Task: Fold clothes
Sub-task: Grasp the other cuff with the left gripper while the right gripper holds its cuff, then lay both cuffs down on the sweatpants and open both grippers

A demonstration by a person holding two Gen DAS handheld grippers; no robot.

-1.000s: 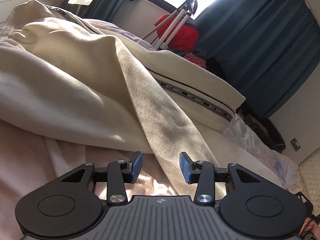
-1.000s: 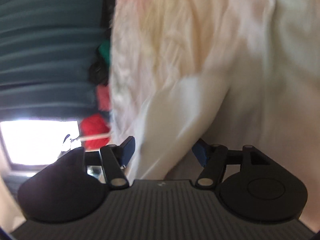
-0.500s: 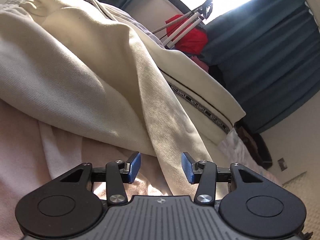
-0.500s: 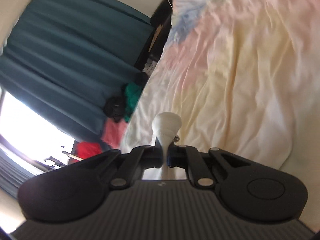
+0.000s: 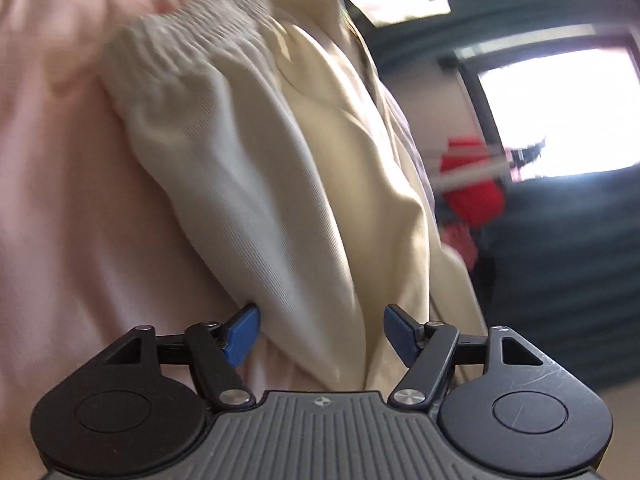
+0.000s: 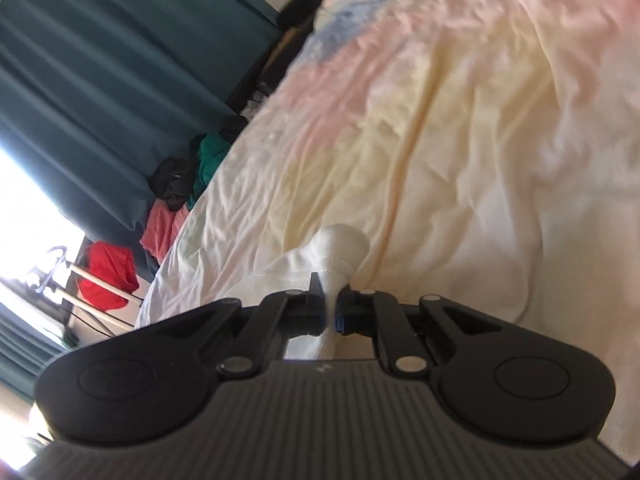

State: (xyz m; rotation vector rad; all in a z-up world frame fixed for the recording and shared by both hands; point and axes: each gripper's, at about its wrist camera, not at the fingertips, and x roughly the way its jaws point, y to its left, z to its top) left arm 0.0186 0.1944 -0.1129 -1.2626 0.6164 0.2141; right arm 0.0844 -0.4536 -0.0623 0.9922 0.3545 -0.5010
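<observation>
In the left wrist view, the left tool (image 5: pixel 320 334) is standing spread, its blue pads (image 5: pixel 240 336) straddling a fold of the cream garment (image 5: pixel 280 168), which is lying bunched on the pink bed sheet (image 5: pixel 60 200), with its ribbed waistband (image 5: pixel 192 36) at the far end and a red cloth (image 5: pixel 476 192) beyond the garment by the window. In the right wrist view, the right tool (image 6: pixel 330 312) is pressing together, pinching a white bunch of cloth (image 6: pixel 340 248) above the pastel bed sheet (image 6: pixel 460 120)
</observation>
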